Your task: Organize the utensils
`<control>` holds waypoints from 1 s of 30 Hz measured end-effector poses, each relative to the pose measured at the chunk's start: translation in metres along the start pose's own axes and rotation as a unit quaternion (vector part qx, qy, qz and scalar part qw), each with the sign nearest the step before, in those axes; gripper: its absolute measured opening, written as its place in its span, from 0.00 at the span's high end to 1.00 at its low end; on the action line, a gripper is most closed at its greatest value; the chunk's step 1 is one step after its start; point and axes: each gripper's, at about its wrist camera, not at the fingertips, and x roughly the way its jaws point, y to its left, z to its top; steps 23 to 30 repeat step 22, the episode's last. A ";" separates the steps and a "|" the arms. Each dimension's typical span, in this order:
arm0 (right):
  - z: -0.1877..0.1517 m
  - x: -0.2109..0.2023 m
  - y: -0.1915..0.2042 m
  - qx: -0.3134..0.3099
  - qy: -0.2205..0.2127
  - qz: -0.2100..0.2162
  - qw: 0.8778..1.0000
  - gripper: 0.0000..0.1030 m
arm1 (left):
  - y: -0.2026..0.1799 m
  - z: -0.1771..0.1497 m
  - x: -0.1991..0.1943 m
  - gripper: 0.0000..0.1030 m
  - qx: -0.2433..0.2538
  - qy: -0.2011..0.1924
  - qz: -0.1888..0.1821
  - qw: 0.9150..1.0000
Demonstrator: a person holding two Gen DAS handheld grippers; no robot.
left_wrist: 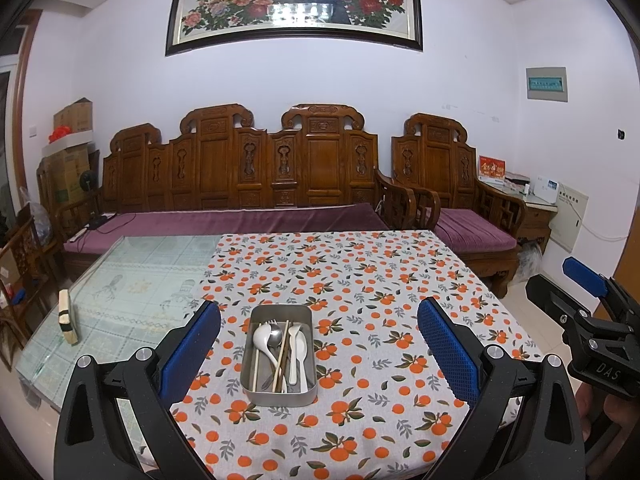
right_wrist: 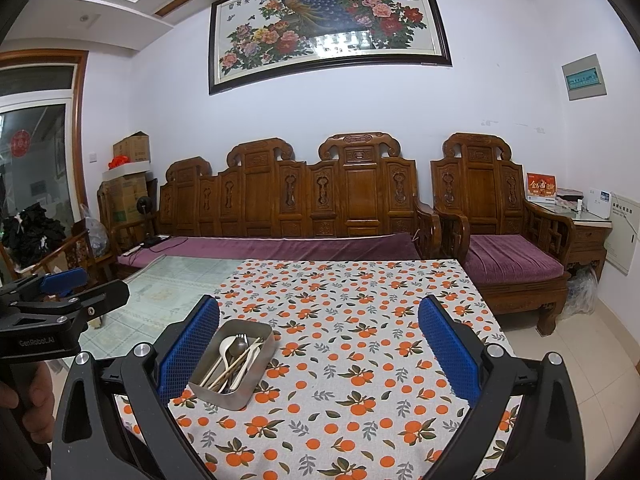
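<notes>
Here | both tools gape empty | utensils [left_wrist: 280, 354] overlap in tin [left_wrist: 250, 388], handles partly hidden

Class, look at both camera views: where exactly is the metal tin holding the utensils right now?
The metal tin sits on the orange-print tablecloth, centred between the open left gripper fingers; in the right wrist view it lies lower left, beside that gripper's left finger.

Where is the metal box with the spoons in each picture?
Left wrist view: the box sits low in the middle, between the open left tongs.
Right wrist view: the box lies low and left of middle, turned at a slant, beside the left finger of the open right tongs.
Shared landmark: the peacock painting on the wall.
</notes>
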 end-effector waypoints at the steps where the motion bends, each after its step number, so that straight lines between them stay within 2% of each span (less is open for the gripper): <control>1: 0.000 0.000 0.000 0.001 0.000 0.000 1.000 0.03 | 0.000 0.000 0.000 0.08 0.000 0.000 0.000 1.000; 30: 0.000 0.000 0.000 0.001 0.000 0.001 1.000 0.03 | -0.002 -0.001 -0.001 0.08 0.000 -0.001 -0.002 1.000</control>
